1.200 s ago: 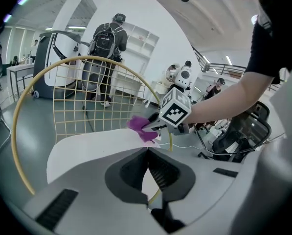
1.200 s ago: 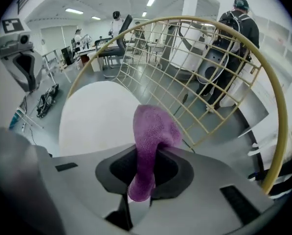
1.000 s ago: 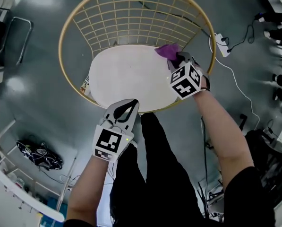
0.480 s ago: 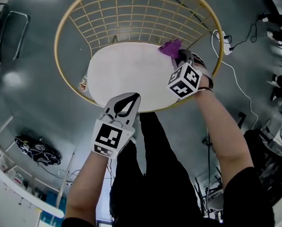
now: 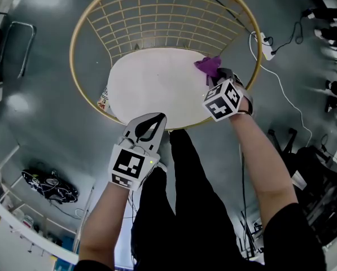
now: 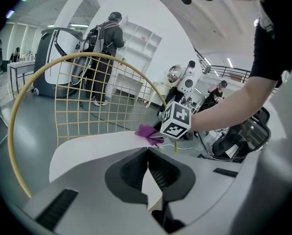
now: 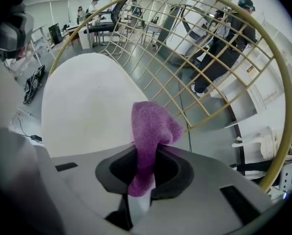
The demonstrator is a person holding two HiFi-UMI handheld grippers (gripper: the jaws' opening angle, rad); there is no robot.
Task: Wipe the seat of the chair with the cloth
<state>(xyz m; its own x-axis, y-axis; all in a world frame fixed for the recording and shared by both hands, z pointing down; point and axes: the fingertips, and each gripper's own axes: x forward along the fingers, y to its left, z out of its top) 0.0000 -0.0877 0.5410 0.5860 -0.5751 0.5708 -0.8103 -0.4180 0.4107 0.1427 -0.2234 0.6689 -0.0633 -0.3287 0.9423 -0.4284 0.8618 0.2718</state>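
The chair has a round white seat (image 5: 157, 86) and a yellow wire-grid backrest (image 5: 162, 16) ringed by a yellow hoop. My right gripper (image 5: 214, 77) is shut on a purple cloth (image 5: 208, 66), which sticks out over the seat's right edge; the same cloth (image 7: 150, 131) bulges up between the jaws above the seat (image 7: 87, 102) in the right gripper view. My left gripper (image 5: 150, 120) hangs shut at the seat's near edge with nothing in it. In the left gripper view, the cloth (image 6: 146, 132) and the right gripper's marker cube (image 6: 176, 121) lie beyond the closed jaws.
The chair stands on a grey floor (image 5: 44, 95). A white power strip (image 5: 265, 41) with cables lies to the right of the hoop. White shelving (image 5: 21, 224) runs along the lower left. A person (image 6: 104, 53) stands behind the chair, with other people farther off.
My right gripper with the cloth has drifted slightly right and nearer along the seat's right edge. The left gripper has stayed at the near edge.
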